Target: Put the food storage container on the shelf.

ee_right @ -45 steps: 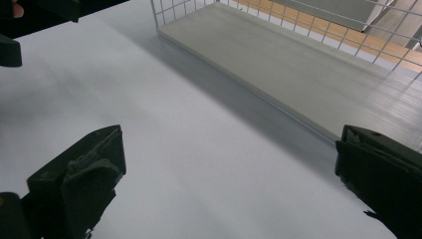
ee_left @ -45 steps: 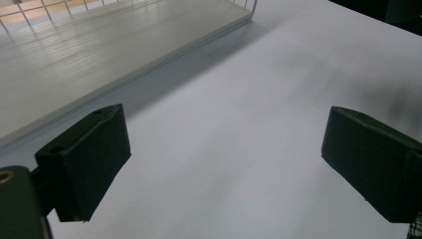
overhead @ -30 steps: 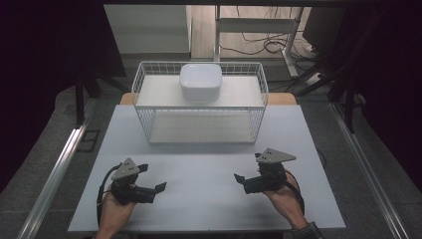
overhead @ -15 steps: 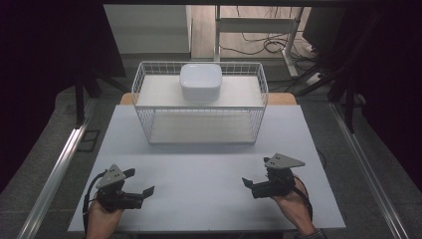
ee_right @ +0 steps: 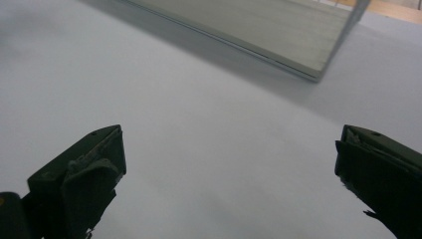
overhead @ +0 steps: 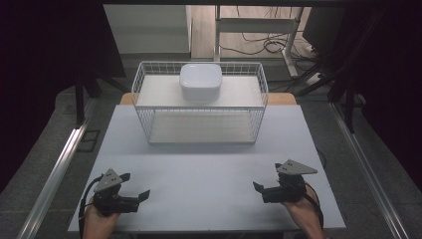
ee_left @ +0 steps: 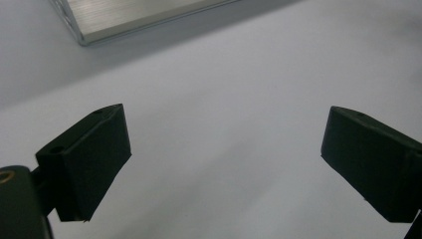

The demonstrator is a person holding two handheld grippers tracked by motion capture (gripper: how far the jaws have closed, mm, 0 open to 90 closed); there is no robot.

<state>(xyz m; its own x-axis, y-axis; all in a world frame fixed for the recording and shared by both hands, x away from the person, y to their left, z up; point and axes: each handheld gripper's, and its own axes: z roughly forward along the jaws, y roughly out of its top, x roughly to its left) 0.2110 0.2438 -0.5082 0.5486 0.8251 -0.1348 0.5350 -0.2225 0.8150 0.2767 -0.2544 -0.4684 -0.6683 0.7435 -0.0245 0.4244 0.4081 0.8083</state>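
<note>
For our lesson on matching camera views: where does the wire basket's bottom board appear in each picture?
High view: the bottom board lies at the centre, inside the wire basket.
Left gripper view: top left, one corner of it.
Right gripper view: top right, its edge and corner.
Shared landmark: the white table that runs up to the board.

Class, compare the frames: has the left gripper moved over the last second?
Yes. The left gripper has drawn back toward the table's near edge, away from the wire basket.
</note>
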